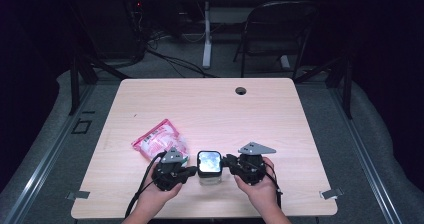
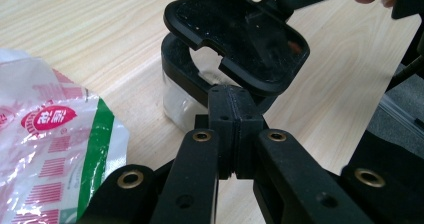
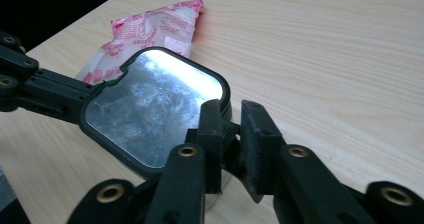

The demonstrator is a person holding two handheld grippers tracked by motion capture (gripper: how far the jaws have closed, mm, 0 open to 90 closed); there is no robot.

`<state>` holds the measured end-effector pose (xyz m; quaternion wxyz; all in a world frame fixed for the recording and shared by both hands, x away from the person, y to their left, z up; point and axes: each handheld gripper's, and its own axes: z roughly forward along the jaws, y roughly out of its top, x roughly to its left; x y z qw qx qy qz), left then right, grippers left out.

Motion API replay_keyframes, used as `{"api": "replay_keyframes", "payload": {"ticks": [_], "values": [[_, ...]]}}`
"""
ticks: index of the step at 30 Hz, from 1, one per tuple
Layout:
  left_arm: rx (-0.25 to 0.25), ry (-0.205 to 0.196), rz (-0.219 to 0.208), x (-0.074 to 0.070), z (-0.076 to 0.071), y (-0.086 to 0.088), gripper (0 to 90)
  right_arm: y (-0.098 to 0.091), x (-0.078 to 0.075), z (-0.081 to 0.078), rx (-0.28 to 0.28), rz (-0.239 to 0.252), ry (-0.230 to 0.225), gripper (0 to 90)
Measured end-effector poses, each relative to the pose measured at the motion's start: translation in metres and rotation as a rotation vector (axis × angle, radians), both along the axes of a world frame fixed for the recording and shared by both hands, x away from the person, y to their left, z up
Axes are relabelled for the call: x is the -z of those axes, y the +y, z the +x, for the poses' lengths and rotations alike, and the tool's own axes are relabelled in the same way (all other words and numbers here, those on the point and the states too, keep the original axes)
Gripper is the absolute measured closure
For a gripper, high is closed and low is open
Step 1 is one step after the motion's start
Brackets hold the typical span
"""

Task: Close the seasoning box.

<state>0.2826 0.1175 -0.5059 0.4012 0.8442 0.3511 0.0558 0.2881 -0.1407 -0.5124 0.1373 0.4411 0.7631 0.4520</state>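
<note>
We see a clear jar (image 1: 209,176) with a black hinged lid (image 1: 209,162), low centre of the tabletop (image 1: 210,104), close to the near edge. Left claw (image 2: 233,115) is clenched at the jar's rim. Right claw (image 3: 234,134) straddles the lid tab, jaws parted. Pink snack bag (image 1: 159,140) lies left; red label unreadable. Far tabletop is open.

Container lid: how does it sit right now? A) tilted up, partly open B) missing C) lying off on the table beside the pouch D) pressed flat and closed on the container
A: in the left gripper view the black lid stands tilted above the clear container, with a gap under its near edge.
</note>
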Motion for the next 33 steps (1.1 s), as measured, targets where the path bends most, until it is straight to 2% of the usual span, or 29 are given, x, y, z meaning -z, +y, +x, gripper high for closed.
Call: {"api": "replay_keyframes", "payload": {"ticks": [2, 5, 8, 11, 16, 20, 22, 25, 29, 33], "values": [[0.003, -0.005, -0.002, -0.002, 0.0, 0.0, 89.0, 0.0, -0.001, 0.0, -0.033, 0.008, 0.008, 72.2], [0.003, -0.011, -0.006, -0.004, 0.0, -0.001, 88.8, 0.001, -0.002, -0.003, -0.053, 0.001, -0.005, 67.4], [0.006, -0.013, -0.009, -0.006, 0.001, -0.002, 88.3, 0.004, -0.005, -0.008, -0.11, 0.014, -0.01, 56.1], [0.007, -0.018, -0.015, -0.008, 0.002, -0.004, 88.1, 0.007, -0.007, -0.012, -0.142, 0.009, -0.022, 51.3], [0.015, -0.025, -0.021, -0.013, 0.003, -0.008, 87.5, 0.016, -0.01, -0.021, -0.179, -0.036, -0.051, 44.0], [0.017, -0.03, -0.025, -0.015, 0.003, -0.012, 87.0, 0.025, -0.009, -0.025, -0.173, -0.08, -0.08, 41.9], [0.016, -0.039, -0.022, -0.015, 0.003, -0.013, 86.8, 0.026, -0.009, -0.025, -0.171, -0.086, -0.079, 41.4], [0.016, -0.038, -0.023, -0.016, 0.003, -0.014, 86.1, 0.03, -0.007, -0.026, -0.15, -0.102, -0.101, 41.4], [0.014, -0.045, -0.016, -0.015, 0.002, -0.016, 84.8, 0.033, -0.006, -0.027, -0.139, -0.109, -0.12, 41.7], [0.015, -0.054, 0.013, -0.012, 0.001, -0.019, 82.4, 0.033, -0.007, -0.028, -0.135, -0.108, -0.127, 42.5]]}}
